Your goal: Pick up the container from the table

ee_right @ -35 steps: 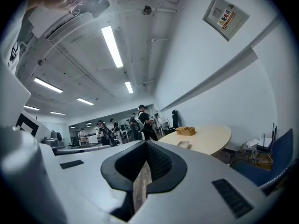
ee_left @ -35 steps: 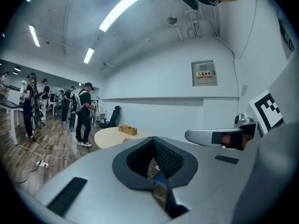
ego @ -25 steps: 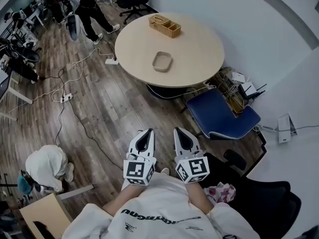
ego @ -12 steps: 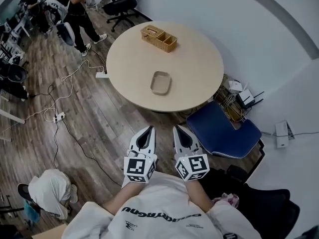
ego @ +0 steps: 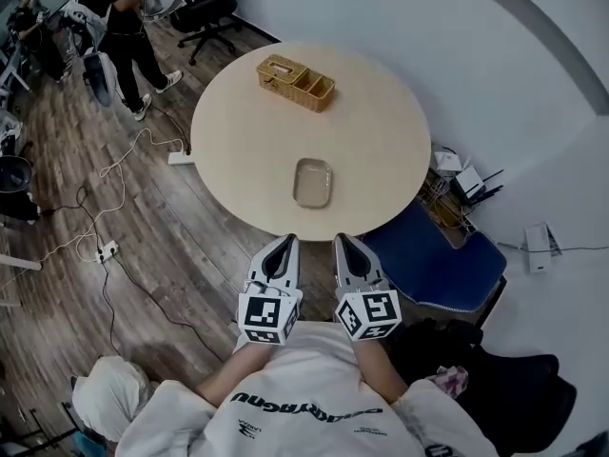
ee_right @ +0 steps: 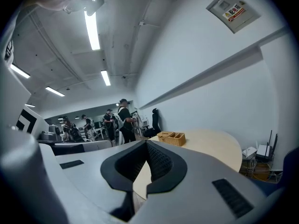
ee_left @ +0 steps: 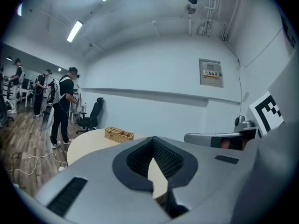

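**Q:** Why carry both tools low and close to your chest?

**A:** Approach shot. The round pale wooden table stands at my 12 o'clock, beyond reach as I judge it. So I hold my left gripper and my right gripper side by side, noses aimed at it. Each has its jaws drawn together with nothing between them, and the pickup is not yet begun. The shallow beige oblong container lies by itself near the table's 6 o'clock edge, the side nearest me and well apart from both tools.

**Q:** What else is around, and does anything block you?

**A:** A blue padded chair sits at my 2 o'clock, against the table's 4 o'clock edge, beside my line and not across it. A person in dark clothes stands at my 10 o'clock, well apart. A woven basket with compartments rests at the table's 11 o'clock, far from the container. A white power strip with trailing cables lies on the floor by the table's 9 o'clock side. My straight path looks open.
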`<control>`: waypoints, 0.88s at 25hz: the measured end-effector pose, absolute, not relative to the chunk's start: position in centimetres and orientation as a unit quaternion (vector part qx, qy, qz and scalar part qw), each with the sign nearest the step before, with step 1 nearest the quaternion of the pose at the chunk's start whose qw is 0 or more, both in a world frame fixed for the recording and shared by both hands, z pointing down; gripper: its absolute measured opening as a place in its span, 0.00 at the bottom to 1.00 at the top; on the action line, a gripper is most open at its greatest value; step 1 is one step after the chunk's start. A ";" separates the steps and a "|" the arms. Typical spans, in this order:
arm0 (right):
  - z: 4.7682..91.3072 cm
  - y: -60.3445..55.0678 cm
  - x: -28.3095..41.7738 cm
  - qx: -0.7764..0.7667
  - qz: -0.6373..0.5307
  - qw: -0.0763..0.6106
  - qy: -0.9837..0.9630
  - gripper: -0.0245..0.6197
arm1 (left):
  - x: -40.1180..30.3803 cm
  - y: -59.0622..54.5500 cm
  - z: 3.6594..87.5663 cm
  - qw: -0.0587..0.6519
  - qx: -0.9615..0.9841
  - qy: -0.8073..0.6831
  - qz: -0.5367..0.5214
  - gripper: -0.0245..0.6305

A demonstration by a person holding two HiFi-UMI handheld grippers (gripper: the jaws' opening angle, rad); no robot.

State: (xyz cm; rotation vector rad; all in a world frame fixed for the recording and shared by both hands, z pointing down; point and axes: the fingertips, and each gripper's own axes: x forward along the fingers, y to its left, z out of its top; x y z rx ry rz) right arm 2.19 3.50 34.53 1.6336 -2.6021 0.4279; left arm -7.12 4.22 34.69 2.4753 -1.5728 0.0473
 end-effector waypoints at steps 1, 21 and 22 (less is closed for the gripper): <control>34.6 2.8 2.1 0.531 0.139 0.022 -0.835 0.09 | -7.4 3.4 35.0 0.108 0.841 -0.530 0.019 0.06; 44.0 -11.5 3.6 0.525 0.219 0.085 -0.818 0.09 | -5.2 -10.8 44.8 0.191 0.812 -0.542 0.098 0.06; 44.6 -12.1 3.9 0.526 0.225 0.086 -0.816 0.09 | -5.0 -11.4 45.4 0.194 0.810 -0.543 0.102 0.06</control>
